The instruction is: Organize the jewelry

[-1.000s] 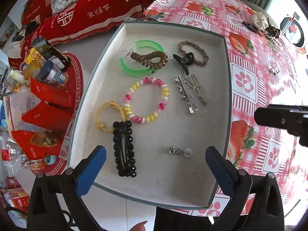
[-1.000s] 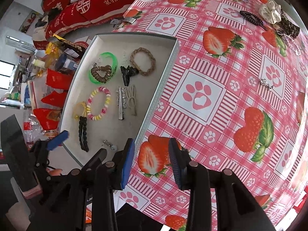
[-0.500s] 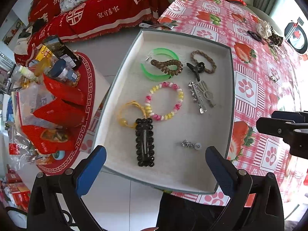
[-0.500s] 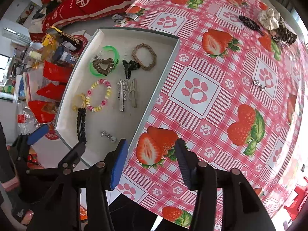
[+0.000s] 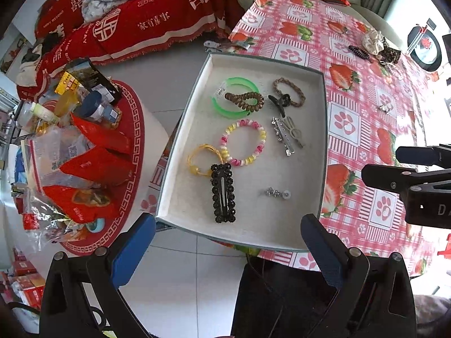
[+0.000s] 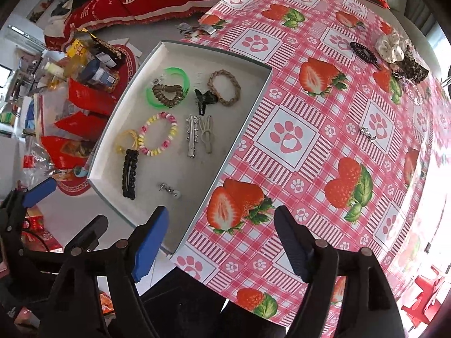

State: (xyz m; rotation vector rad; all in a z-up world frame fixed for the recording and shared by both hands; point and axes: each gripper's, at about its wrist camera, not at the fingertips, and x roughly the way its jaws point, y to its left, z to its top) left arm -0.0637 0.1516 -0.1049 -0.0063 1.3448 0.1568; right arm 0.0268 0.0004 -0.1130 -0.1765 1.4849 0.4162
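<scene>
The left tongs [image 5: 225,250] stand wide open with nothing between their pads, high above the near edge of the grey tray [image 5: 322,140]. Straight ahead of them in the tray lie a black beaded clip [image 5: 222,193] and a small silver earring [image 5: 277,193]; beyond these, a pink-and-yellow bead bracelet [image 5: 243,142] and a green bangle [image 5: 235,95]. The right tongs [image 6: 221,242] are opening and empty, over the tray's corner and the strawberry-print tabletop [image 6: 310,183]. Well ahead of them to the right lies what may be a second silver earring [image 6: 367,133], too small to tell.
</scene>
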